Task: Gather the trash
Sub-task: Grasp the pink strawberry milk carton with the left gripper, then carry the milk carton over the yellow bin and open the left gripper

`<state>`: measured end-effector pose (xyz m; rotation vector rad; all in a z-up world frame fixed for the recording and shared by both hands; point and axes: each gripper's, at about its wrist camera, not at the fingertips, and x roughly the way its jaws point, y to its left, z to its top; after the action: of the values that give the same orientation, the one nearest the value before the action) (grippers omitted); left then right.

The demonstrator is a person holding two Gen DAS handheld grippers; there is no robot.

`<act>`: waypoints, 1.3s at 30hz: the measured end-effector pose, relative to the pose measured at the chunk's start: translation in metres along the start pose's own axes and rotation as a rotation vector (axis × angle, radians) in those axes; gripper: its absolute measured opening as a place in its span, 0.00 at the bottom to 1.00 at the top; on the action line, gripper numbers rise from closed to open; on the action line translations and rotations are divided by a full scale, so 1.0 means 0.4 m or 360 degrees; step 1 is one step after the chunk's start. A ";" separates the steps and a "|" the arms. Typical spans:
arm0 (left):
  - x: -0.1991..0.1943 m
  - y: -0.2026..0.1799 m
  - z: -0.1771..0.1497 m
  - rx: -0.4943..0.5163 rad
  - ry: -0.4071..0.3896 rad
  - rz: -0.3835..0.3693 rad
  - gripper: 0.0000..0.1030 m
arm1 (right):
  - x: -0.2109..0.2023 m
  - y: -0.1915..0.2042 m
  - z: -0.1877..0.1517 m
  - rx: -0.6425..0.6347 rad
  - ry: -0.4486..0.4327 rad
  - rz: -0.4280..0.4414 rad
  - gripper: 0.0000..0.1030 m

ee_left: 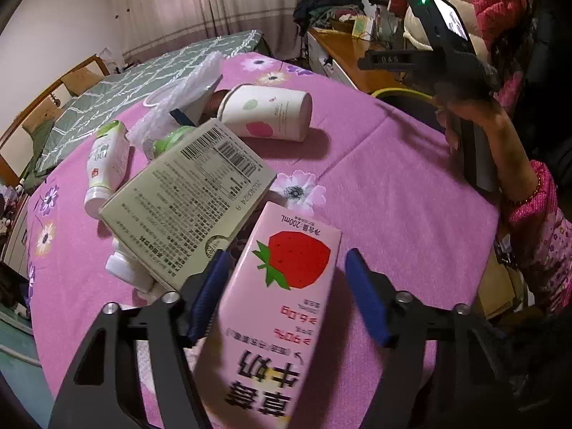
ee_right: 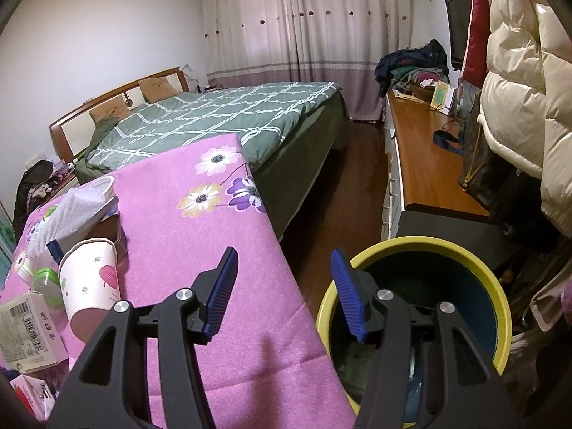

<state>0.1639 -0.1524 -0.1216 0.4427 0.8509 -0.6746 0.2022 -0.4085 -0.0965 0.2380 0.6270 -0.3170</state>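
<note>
My left gripper (ee_left: 286, 279) straddles the pink strawberry milk carton (ee_left: 279, 314) at the surface's near edge, jaws spread, not gripping; closing off-centre could skid it into the grey box (ee_left: 189, 203). My right gripper (ee_right: 284, 286) hangs unclenched above the yellow-rimmed bin (ee_right: 500, 304)

Green quilted bed (ee_right: 228, 118) (wooden headboard) beyond; curtains (ee_right: 304, 25) behind; puffy coat (ee_right: 518, 82) hanging right.
</note>
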 end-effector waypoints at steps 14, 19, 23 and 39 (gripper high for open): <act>-0.067 -0.004 0.037 -0.0039 -0.0043 0.0037 0.53 | -0.027 0.011 -0.005 -0.0023 -0.0078 0.0025 0.51; -0.079 -0.016 0.084 -0.0061 -0.0077 0.0012 0.52 | -0.086 -0.026 -0.010 -0.0027 -0.0092 0.0050 0.51; -0.067 -0.037 0.135 -0.0065 -0.0114 -0.0027 0.52 | -0.145 -0.085 -0.005 0.0014 -0.0134 0.0050 0.51; 0.022 -0.220 0.390 0.0084 -0.0266 -0.0252 0.51 | -0.299 -0.308 -0.042 0.0116 -0.0225 -0.0102 0.51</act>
<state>0.1900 -0.3121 -0.0447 0.3633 0.7155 -0.8696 0.0574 -0.4913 -0.0522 0.2636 0.4849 -0.4152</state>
